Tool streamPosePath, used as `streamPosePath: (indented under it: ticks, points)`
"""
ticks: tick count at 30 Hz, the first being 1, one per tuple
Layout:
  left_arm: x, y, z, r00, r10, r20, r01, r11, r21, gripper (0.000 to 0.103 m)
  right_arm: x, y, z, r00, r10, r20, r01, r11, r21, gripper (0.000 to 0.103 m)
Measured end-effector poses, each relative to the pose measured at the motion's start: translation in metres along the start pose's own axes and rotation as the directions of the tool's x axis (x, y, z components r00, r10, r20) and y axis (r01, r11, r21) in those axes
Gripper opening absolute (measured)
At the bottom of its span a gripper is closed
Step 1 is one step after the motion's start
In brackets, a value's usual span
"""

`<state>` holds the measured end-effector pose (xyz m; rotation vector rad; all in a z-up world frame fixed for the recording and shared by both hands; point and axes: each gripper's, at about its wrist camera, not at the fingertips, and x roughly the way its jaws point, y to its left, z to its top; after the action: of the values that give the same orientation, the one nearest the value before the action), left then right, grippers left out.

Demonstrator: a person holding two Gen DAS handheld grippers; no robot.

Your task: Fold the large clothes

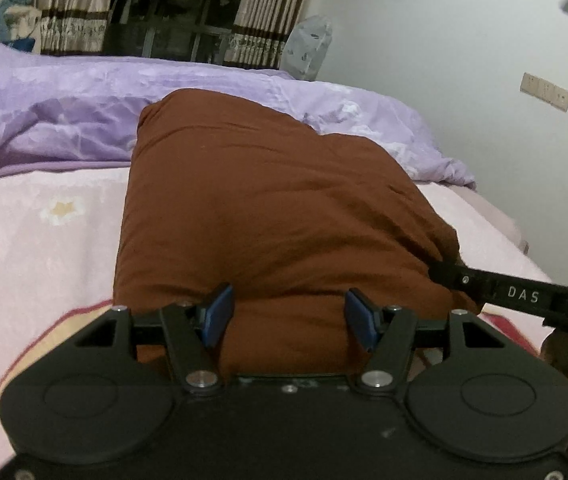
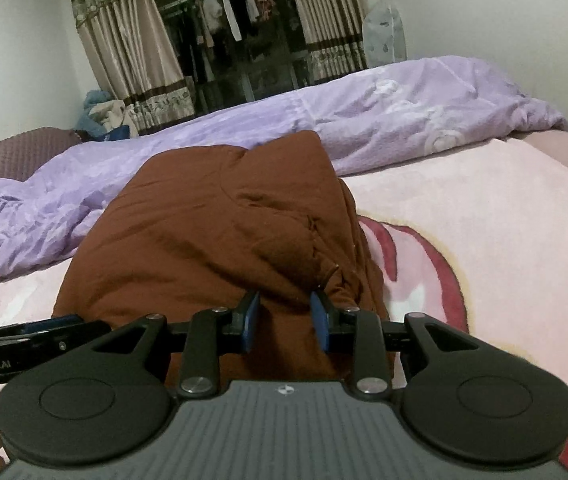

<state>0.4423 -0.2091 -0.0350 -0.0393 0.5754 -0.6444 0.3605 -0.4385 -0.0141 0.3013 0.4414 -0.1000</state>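
Your right gripper [image 2: 285, 318] is pinching a bunched edge of the folded brown garment [image 2: 212, 224] between its blue pads [image 2: 250, 322]. The garment is lying on a pink blanket [image 2: 483, 216], with a rumpled purple quilt [image 2: 383, 120] behind it. Your left gripper [image 2: 50, 326] is poking in at the lower left, touching the garment's near corner.

So the folded garment [image 1: 268, 216] sits in the middle of the bed [image 1: 44, 248], on top of the blanket [image 2: 483, 220]. Behind it a rumpled duvet [image 1: 64, 112] stretches across the bed from side to side. Both tongs are at the garment's near edge, left tongs [image 1: 287, 312] and right tongs [image 2: 284, 322] side by side. Further back, past the duvet, curtains [image 2: 132, 52] hang either side of a clothes rail [image 2: 236, 4], with a wall socket [image 1: 545, 92] off right.
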Motion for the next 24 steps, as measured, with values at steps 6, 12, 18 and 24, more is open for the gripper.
streamPosePath:
  ticks: [6, 12, 18, 24]
  points:
    - [-0.005, -0.008, 0.011, 0.999, -0.025, -0.038, 0.028, 0.995, 0.095, 0.078, -0.009, 0.000, 0.014, 1.000, 0.025, -0.011, -0.025, 0.999, 0.031, 0.041]
    - [-0.029, 0.016, 0.036, 0.999, -0.038, -0.025, 0.039, 0.998, 0.041, 0.078, -0.025, -0.023, 0.044, 0.986, 0.158, 0.047, -0.163, 0.975, 0.148, 0.083]
    - [-0.025, 0.088, 0.046, 0.999, -0.027, -0.026, 0.020, 0.967, -0.252, 0.079, 0.002, -0.059, 0.065, 0.982, 0.189, 0.030, -0.190, 0.952, 0.238, 0.088]
    - [0.011, 0.141, 0.036, 0.984, -0.159, -0.075, 0.098, 0.852, -0.515, 0.079, 0.049, -0.092, 0.064, 0.953, 0.295, -0.062, -0.250, 0.889, 0.384, 0.088]
